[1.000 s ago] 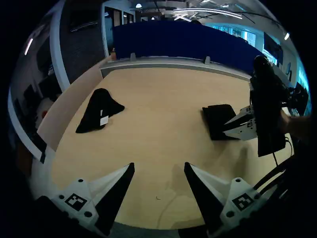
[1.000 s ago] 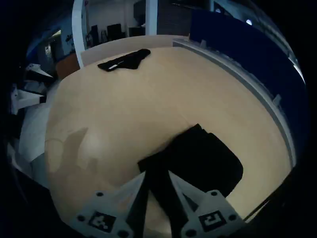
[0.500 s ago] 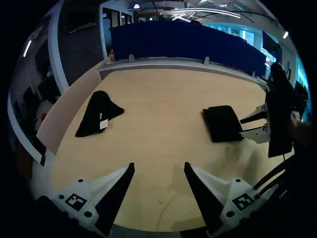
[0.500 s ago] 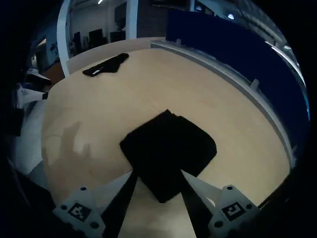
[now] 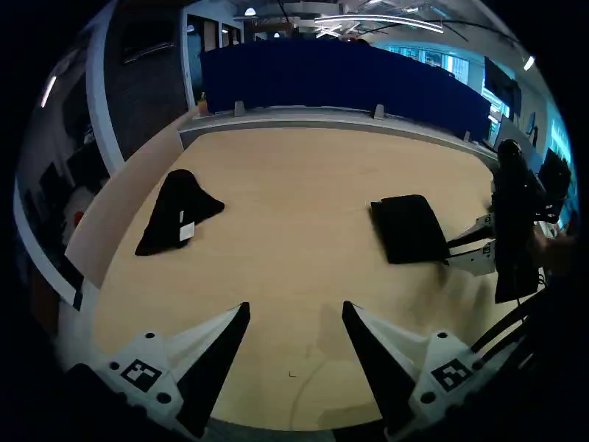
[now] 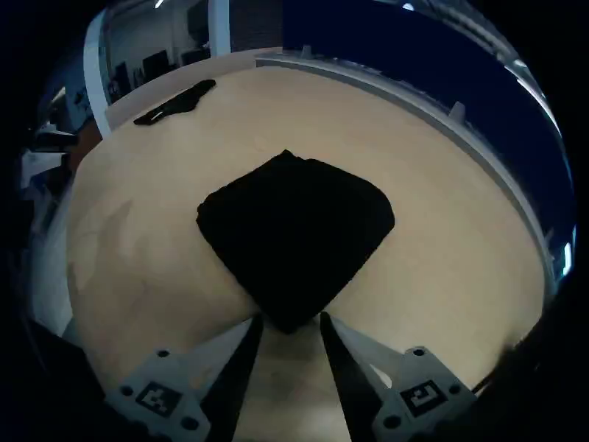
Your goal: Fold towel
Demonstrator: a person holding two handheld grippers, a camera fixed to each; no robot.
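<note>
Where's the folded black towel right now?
In the right gripper view the folded towel lies flat on the table, just ahead of the right tongs, its near corner at their tips.

The towel [image 6: 294, 236] is black matt cloth. The counter [image 6: 442, 243] looks like pale wood, smooth with a faint sheen. At ten o'clock in the left gripper view lies another cloth [image 5: 173, 214], black and matt. Left tongs [image 5: 294, 306]: white matt plastic

Pale wooden table [image 5: 294, 191], folded black towel [image 5: 406, 228] lying flat, crumpled black cloth [image 5: 175, 212] well apart
</note>
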